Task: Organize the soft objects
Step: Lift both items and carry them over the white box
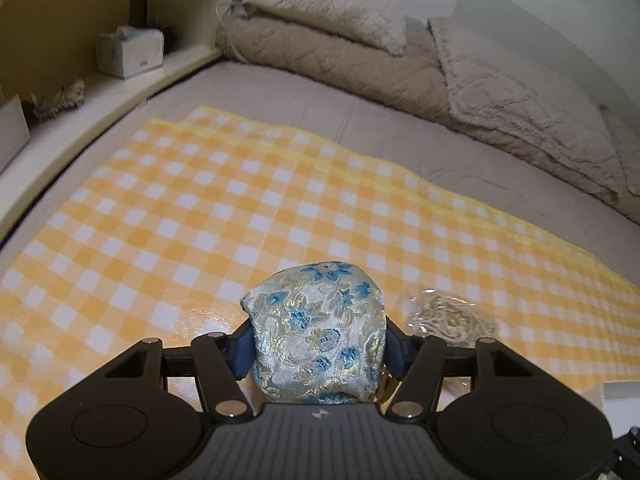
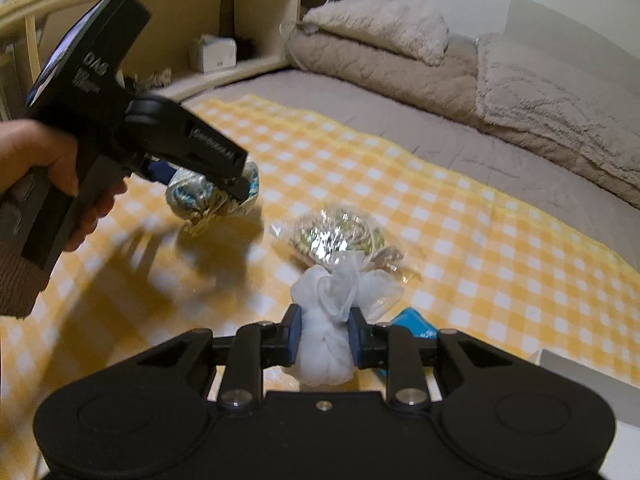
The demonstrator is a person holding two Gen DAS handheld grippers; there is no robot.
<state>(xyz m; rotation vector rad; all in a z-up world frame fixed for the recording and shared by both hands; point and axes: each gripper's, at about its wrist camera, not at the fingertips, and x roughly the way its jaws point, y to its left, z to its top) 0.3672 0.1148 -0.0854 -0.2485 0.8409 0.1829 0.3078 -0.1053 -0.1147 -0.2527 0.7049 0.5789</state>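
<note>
Your left claw (image 1: 319,354) is clamped on a flowered pouch (image 1: 320,328), silvery cloth with blue and gold blossoms, its blue pads pressing in from both sides so the fabric bulges up between them. From the right wrist view you can see that same claw (image 2: 208,184) held off the checked cloth (image 2: 460,216), the pouch (image 2: 192,200) hanging under it with a shadow on the cloth below, and your hand (image 2: 60,184) wrapped round the black grip. Your right claw (image 2: 325,336) is squeezed tight on a white mesh bag (image 2: 326,336), a small gathered bundle whose ruffled top fans out above the pads. Just past it on the yellow-and-white cloth lies a clear plastic packet (image 2: 340,236) with something pale and stringy inside, catching the light; the same packet (image 1: 448,316) shows to the right of the pouch in the left wrist view. A blue item (image 2: 414,322) peeks out beside the right finger, too hidden to name. The checked cloth is spread over a grey bed (image 1: 360,120), and folded beige quilts (image 1: 320,52) with a fluffy pillow (image 1: 332,0) on top are stacked along its far edge. A shelf (image 1: 120,80) beside the bed holds a white tissue box (image 1: 130,50).
</note>
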